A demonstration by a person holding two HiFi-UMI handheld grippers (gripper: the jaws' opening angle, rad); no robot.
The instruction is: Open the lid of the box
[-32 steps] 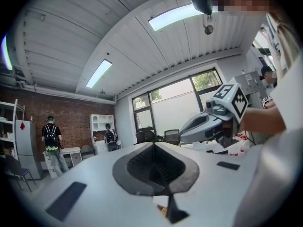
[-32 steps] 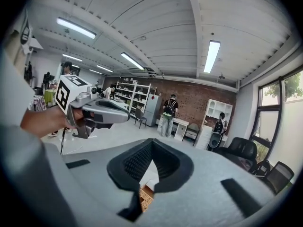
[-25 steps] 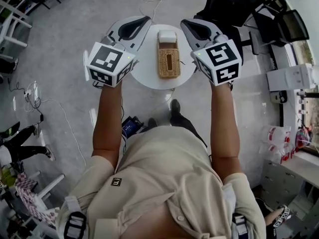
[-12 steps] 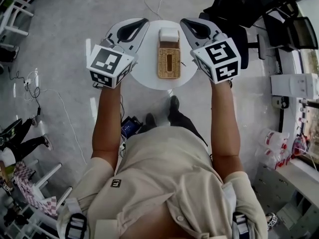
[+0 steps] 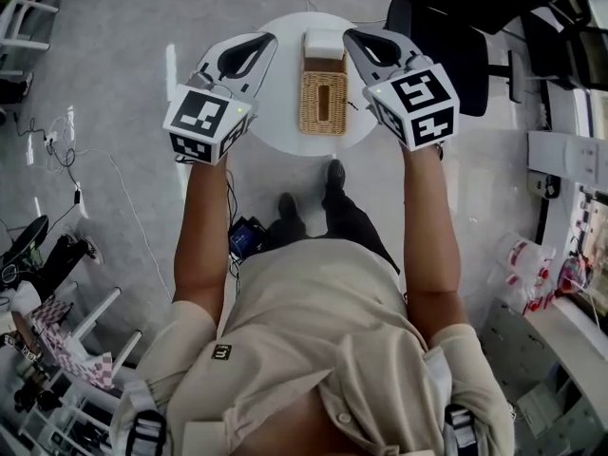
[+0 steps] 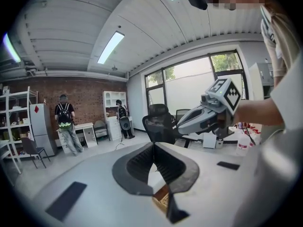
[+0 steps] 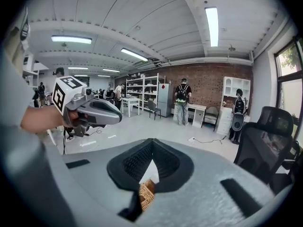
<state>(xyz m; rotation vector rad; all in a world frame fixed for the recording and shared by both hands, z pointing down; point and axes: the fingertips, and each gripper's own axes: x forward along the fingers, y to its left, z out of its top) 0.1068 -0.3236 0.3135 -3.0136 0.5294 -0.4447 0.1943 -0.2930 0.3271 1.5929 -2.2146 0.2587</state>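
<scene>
Left claw (image 5: 262,42), right claw (image 5: 353,38), both closed, flanking box (image 5: 323,103)

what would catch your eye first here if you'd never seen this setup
The left gripper and right gripper stand out first, held on either side of a small round white table, each with its jaws together on nothing. Between them on the table lies a woven box with a white piece at its far end.
</scene>
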